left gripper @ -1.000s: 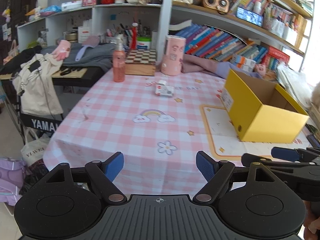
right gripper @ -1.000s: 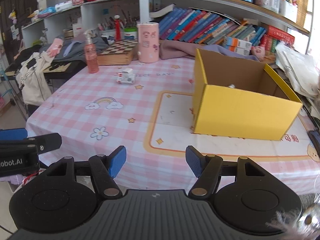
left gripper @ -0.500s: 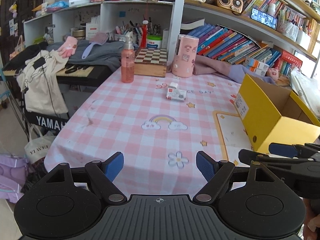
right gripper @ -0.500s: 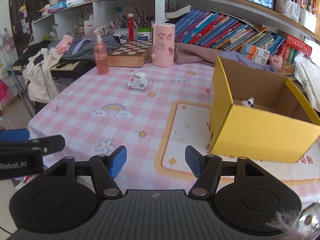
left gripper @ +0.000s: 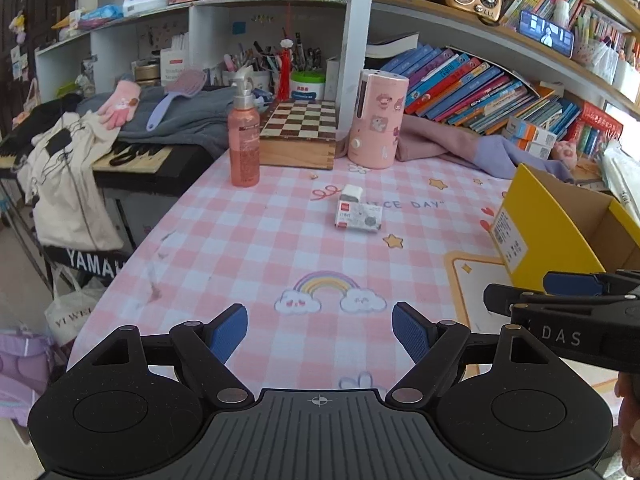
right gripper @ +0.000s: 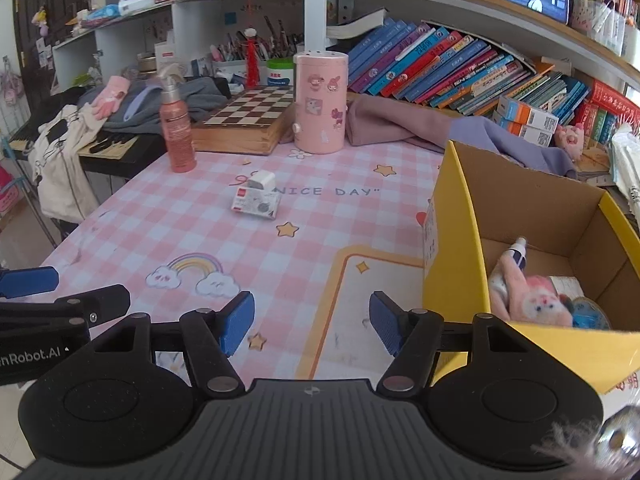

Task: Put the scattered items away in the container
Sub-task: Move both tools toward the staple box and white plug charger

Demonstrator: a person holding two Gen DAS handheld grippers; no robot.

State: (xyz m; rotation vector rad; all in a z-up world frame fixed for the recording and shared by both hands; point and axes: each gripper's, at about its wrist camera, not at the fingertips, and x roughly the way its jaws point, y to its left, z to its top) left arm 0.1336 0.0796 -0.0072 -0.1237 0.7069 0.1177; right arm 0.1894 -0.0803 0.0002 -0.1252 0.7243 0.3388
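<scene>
Item one, left tongs (left gripper: 320, 332): hovering low over the near edge of the pink checked surface (left gripper: 248, 248), blue pads spread wide, nothing lying between them.

Item two, right tongs (right gripper: 312, 326): hovering beside the left pair, pads standing apart and carrying nothing, with the yellow cardboard box (right gripper: 452, 240) rising just to their right.

Item three, small red-and-white carton (left gripper: 359, 216): lying flat on the surface, far from both pairs of tongs, near the printed words "NICE DAY". Its long axis is running roughly left to right across both views. A small white cube-shaped charger plug (left gripper: 352, 193) is sitting just behind it, touching or nearly touching; which of the two cannot be told.

Item four, yellow cardboard box, open at the top: already holding a pink plush toy (right gripper: 532, 300), a tube and some other small pieces.

Item five, background: a pink spray bottle (left gripper: 243, 140), a chessboard box (left gripper: 300, 132) and a pink cylindrical canister (left gripper: 376, 120) are standing along the far edge of the surface.

Relation governing the coming move: the carton and plug are lying straight ahead and slightly right of the left tongs, and ahead and left of the right tongs. Neither pair looks clearly nearer. Either would probably need to travel forward and close across the carton's short side.
</scene>
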